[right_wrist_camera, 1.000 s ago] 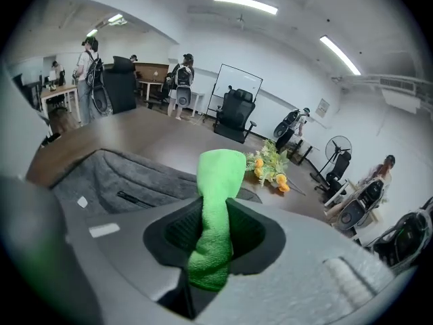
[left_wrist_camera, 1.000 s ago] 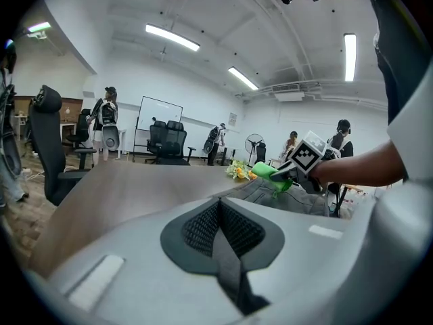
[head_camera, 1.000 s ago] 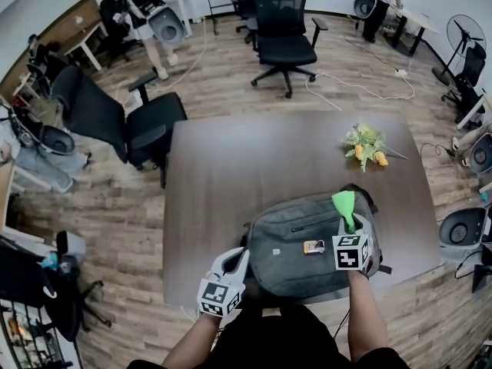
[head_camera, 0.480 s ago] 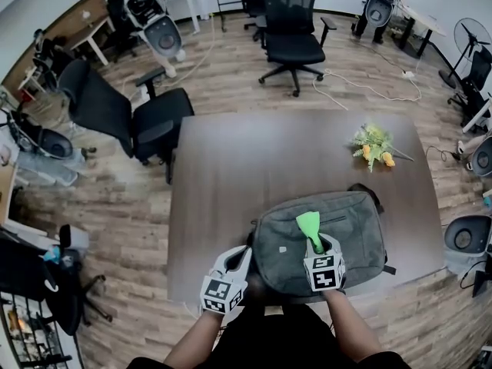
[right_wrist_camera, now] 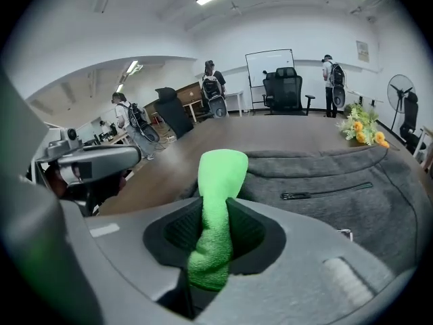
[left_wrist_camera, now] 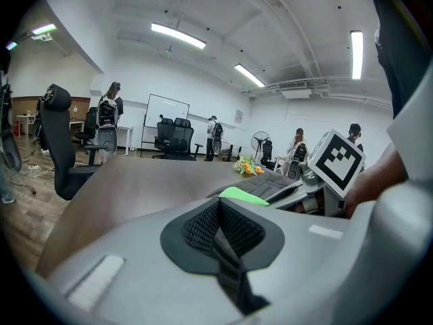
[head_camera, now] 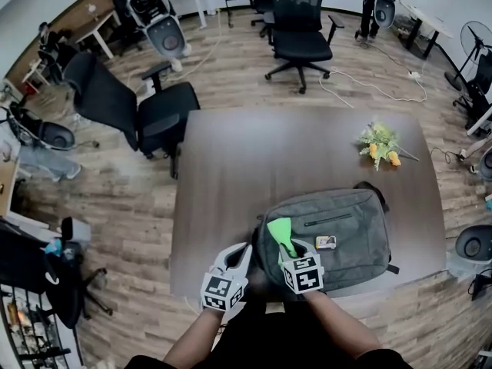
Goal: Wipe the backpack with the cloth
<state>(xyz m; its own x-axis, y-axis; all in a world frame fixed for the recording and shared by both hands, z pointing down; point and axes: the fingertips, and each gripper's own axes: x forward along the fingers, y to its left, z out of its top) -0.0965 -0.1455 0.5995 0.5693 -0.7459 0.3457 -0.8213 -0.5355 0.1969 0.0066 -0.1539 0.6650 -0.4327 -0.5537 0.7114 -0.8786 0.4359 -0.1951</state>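
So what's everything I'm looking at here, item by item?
table: one, dark brown, middle of the room
backpack: one, grey, flat at the table's near edge
cloth: one, bright green, over the backpack
flower bunch: one, yellow and green, table's far right
office chairs: at least three, black, on the wooden floor
left gripper: one, grey-white, jaws together, empty, beside the backpack
right gripper: one, grey-white, jaws clamping the cloth

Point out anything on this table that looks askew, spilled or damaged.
Nothing looks spilled or damaged. One oddity: the yellow-and-green flower bunch lies on its side toward the far right of the dark wooden table. The grey fabric backpack lies flat at the near edge.
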